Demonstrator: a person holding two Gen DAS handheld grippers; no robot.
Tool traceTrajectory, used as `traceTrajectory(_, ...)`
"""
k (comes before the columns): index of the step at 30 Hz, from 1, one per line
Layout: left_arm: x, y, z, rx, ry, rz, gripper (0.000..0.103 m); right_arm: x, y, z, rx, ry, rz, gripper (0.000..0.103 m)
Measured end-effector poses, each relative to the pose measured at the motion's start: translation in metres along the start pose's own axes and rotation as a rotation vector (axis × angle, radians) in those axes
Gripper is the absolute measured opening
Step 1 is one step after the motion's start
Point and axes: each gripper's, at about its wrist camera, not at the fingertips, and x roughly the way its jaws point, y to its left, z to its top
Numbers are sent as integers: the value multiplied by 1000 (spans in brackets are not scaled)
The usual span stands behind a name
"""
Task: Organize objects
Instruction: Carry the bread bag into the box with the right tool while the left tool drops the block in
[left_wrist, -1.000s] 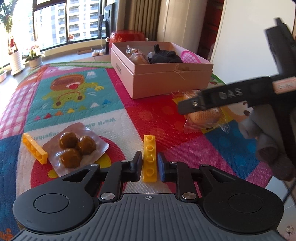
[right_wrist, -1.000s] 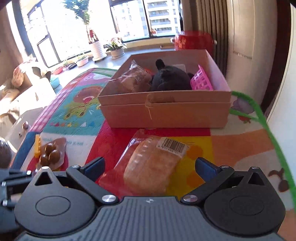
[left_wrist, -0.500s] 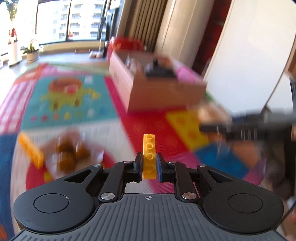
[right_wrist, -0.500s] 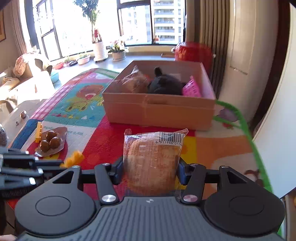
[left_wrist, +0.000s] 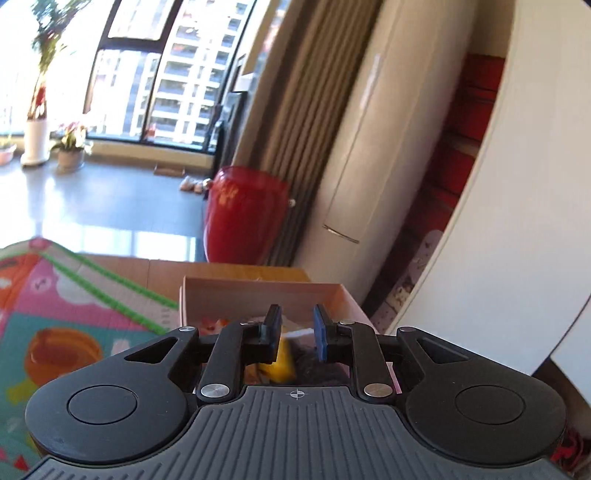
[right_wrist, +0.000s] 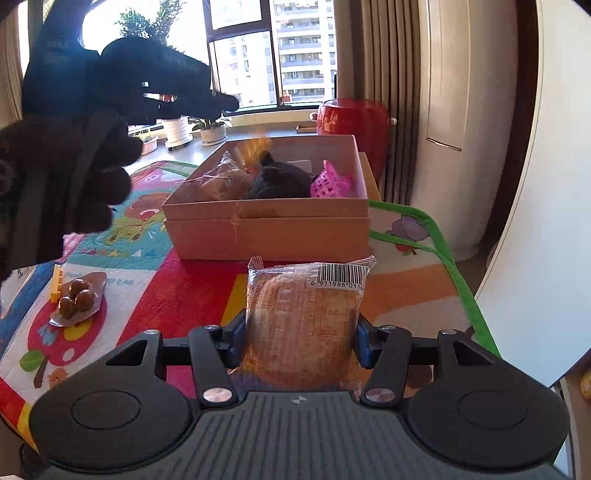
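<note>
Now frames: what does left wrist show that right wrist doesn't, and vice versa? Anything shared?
Only left wrist: the left gripper seen from behind, jaws apart above the box's contents.
Only right wrist: the right gripper clamped on a wrapped bread packet, a tray of brown balls, a yellow brick beside it, a pink basket in the box.
Both: the cardboard box, red pot, play mat.

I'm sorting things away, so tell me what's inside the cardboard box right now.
The cardboard box holds a wrapped bread packet, a black plush toy and a pink basket. A blurred yellow brick is dropping in. The box floor beneath them is hidden.
</note>
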Motion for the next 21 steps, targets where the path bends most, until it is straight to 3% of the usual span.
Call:
traceTrajectory(4, -17, 15, -18, -23, 13, -19, 21, 3, -14, 0, 32, 20, 12, 54)
traceTrajectory(8, -46, 26, -51, 25, 93, -47, 21, 7, -31, 22, 112, 35, 97, 54)
traceTrajectory(13, -88, 44, -91, 35, 155, -79, 21, 11, -46, 98, 171, -16, 178, 54)
traceTrajectory(17, -107, 63, -105, 24, 165, -15, 21, 45, -48, 168, 214, -29, 184, 55)
traceTrajectory(18, -111, 67, -107, 21, 169, 3, 21, 59, -48, 182, 232, -27, 183, 56)
traceTrajectory(19, -115, 71, -108, 18, 170, 22, 21, 72, -47, 191, 244, -23, 178, 70)
traceTrajectory(21, -126, 80, -107, 16, 156, 54, 21, 99, -45, 203, 248, -12, 111, 84)
